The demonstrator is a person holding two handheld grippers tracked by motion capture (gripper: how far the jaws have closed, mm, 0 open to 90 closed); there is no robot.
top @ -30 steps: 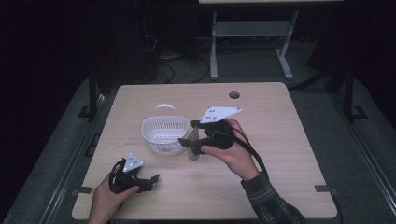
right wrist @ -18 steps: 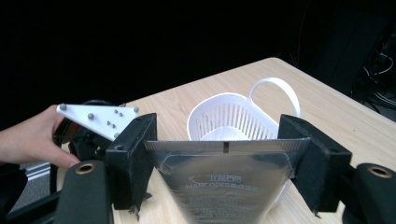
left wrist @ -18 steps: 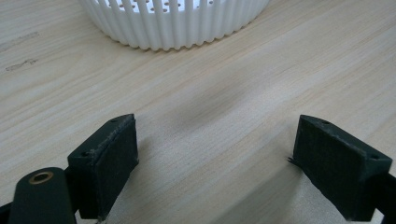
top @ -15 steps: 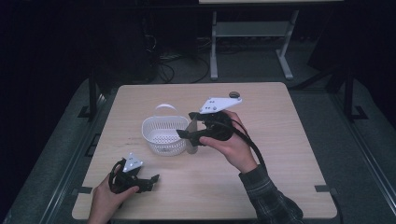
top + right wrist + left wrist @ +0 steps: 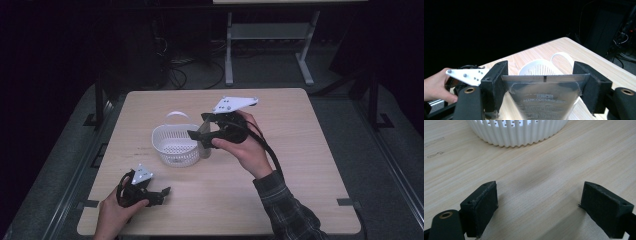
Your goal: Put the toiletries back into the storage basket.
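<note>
Right gripper (image 5: 202, 134), clamped on a silvery pouch (image 5: 545, 100), now lifted a little higher beside the white basket (image 5: 175, 145) (likely headed in). Left gripper (image 5: 161, 192), jaws apart and empty, resting near the table (image 5: 300, 165) edge.

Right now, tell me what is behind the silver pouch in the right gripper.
Behind the silver pouch, held across the right gripper, stands the white basket with its loop handle. The pouch covers the basket's lower part.
</note>
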